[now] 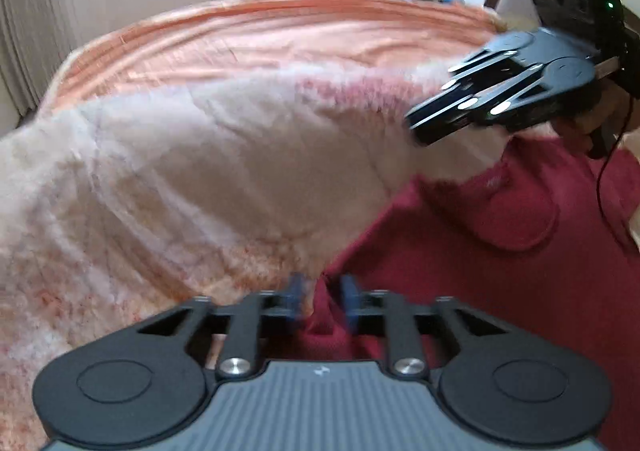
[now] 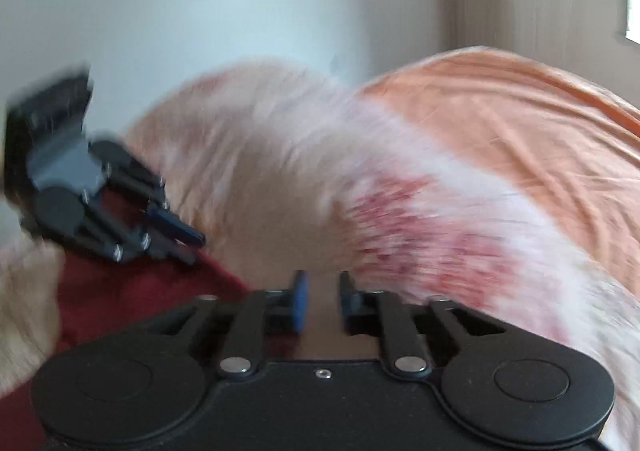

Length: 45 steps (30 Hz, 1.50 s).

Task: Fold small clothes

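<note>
The dark red soft cloth garment [image 1: 500,271] lies rumpled on the fluffy cream blanket [image 1: 200,171] at five o'clock, a raised fold pinched in the left gripper [image 1: 322,301] jaws, while the right gripper [image 2: 323,303] jaws stand narrow, contents blurred.

Bed mostly open ahead

Fluffy blanket [image 1: 180,171] and orange sheet [image 1: 280,39] lie bare; the red garment [image 1: 500,271] and right gripper [image 1: 420,131] crowd the near right corner.
</note>
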Tool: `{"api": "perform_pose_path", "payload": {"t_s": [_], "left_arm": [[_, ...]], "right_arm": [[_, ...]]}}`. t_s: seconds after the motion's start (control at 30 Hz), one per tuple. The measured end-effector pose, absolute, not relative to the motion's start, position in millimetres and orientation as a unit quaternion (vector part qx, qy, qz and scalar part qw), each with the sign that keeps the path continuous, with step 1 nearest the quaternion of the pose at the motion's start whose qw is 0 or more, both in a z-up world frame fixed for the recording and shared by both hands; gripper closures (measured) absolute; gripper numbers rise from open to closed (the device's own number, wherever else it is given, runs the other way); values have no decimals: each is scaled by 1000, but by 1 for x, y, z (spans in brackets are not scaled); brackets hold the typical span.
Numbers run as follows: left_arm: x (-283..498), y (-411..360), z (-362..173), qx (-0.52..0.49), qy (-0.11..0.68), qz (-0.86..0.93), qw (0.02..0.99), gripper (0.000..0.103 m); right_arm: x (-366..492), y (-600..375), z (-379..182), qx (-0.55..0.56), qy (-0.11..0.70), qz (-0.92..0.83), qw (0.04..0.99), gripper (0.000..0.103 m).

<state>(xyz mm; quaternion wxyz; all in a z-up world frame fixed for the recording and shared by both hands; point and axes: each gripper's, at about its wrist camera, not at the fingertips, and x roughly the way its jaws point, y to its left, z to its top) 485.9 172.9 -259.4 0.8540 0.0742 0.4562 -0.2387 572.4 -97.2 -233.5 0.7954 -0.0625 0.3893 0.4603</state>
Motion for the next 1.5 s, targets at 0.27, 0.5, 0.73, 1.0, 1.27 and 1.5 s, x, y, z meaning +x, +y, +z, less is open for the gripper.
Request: {"api": "perform_pose_path", "payload": {"t_s": [0.27, 0.5, 0.73, 1.0, 1.27, 1.5], "left_arm": [[459, 97, -241, 62, 409, -363, 835, 37], [479, -26, -261, -7, 411, -435, 801, 37], [530, -117, -305, -2, 476, -358, 803, 47], [496, -101, -283, 12, 463, -282, 840, 26], [406, -65, -255, -33, 500, -269, 823, 19], [368, -93, -252, -46, 516, -295, 803, 18]], "right_arm": [[546, -286, -220, -32, 454, 360, 815, 49], [511, -357, -255, 48, 501, 333, 797, 55], [510, -346, -259, 56, 489, 332, 805, 96], [458, -390, -221, 138, 413, 258, 863, 34], [317, -471, -181, 184, 434, 150, 869, 5], [218, -572, -169, 259, 417, -22, 871, 33]]}}
